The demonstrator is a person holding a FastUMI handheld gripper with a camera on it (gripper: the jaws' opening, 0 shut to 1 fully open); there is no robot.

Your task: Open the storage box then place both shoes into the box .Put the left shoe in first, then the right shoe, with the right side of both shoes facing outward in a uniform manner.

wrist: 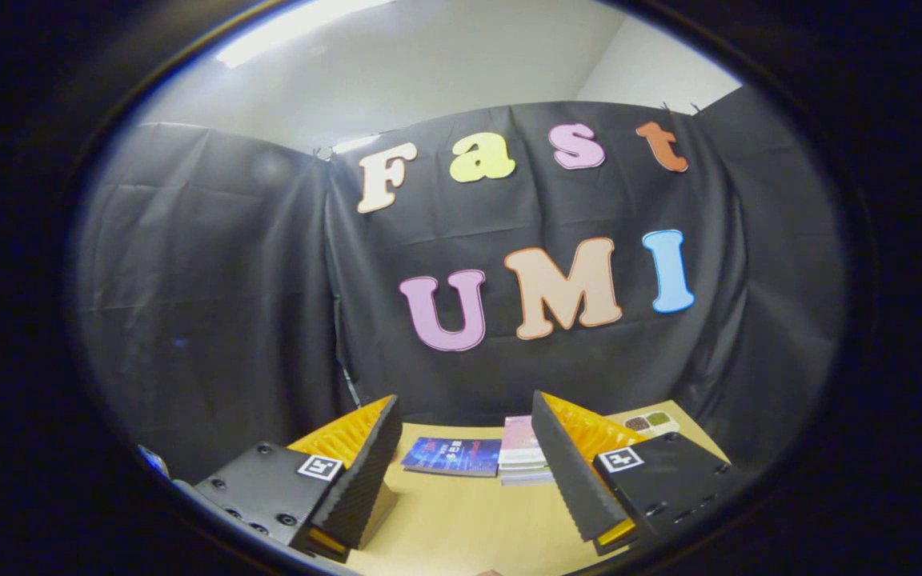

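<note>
Gripper view: fingers (461, 472) apart over wooden table (461, 520)

table (461, 512): pale wood grain | flat book (453, 456): blue cover, pink streak | book stack (522, 452): pink top, white page edges | card (650, 422): pale, brown and green patches | wall cloth (213, 304): black, creased

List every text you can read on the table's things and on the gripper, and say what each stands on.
Nothing can be quoted.
Blue book: cover print too blurred to read.
Pink-topped book stack: print too small to read.
Card with round pictures: no legible text.
Gripper, open, fingers apart short of the books: square markers, patterns, not words.
</note>
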